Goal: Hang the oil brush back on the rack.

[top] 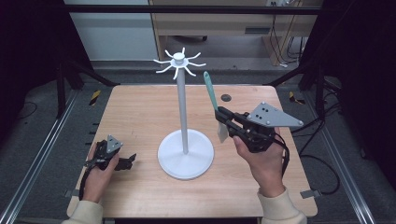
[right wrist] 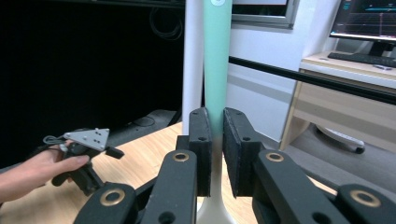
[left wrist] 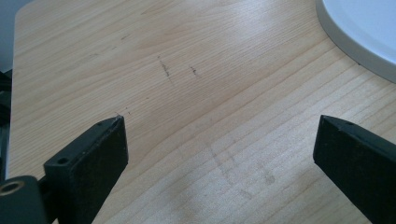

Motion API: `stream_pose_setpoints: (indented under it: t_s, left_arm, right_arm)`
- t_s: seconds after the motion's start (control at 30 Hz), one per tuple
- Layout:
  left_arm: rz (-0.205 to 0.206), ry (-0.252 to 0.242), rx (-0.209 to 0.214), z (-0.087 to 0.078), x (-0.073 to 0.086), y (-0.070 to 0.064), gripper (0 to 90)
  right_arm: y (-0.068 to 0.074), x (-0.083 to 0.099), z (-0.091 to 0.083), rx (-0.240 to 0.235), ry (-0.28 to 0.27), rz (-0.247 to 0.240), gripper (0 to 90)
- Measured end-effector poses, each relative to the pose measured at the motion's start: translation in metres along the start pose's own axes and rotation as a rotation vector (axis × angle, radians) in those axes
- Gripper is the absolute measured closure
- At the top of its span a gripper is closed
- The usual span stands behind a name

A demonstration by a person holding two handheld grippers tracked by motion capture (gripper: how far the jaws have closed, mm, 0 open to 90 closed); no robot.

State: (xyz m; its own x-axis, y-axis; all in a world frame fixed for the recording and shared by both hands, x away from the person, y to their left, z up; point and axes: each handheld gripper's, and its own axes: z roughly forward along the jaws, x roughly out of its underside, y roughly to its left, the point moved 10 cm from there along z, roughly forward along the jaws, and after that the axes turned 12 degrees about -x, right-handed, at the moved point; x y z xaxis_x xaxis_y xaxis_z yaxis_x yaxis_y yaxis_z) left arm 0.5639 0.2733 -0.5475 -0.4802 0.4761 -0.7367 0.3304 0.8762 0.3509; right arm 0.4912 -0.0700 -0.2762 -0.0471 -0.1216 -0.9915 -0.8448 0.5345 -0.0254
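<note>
Right gripper clamps the teal-handled spatula upright, just right of the white hook stand; left gripper rests open.

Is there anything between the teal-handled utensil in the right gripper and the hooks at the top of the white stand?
Nothing visible. The right gripper holds the teal-handled utensil upright just right of the stand pole; only open air lies between its tip and the hooks.
</note>
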Motion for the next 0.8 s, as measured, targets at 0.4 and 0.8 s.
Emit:
stream_pose_setpoints:
  t_s: [0.4,0.8]
  left_arm:
    - [0.001,0.002,-0.001,0.000,0.000,0.000,2.7]
    - [0.003,0.002,0.000,0.000,0.000,0.000,2.7]
  right_arm:
    - [0.009,-0.005,0.008,-0.028,-0.002,-0.014,82.1]
    - [0.010,-0.004,0.014,-0.033,0.007,-0.012,82.1]
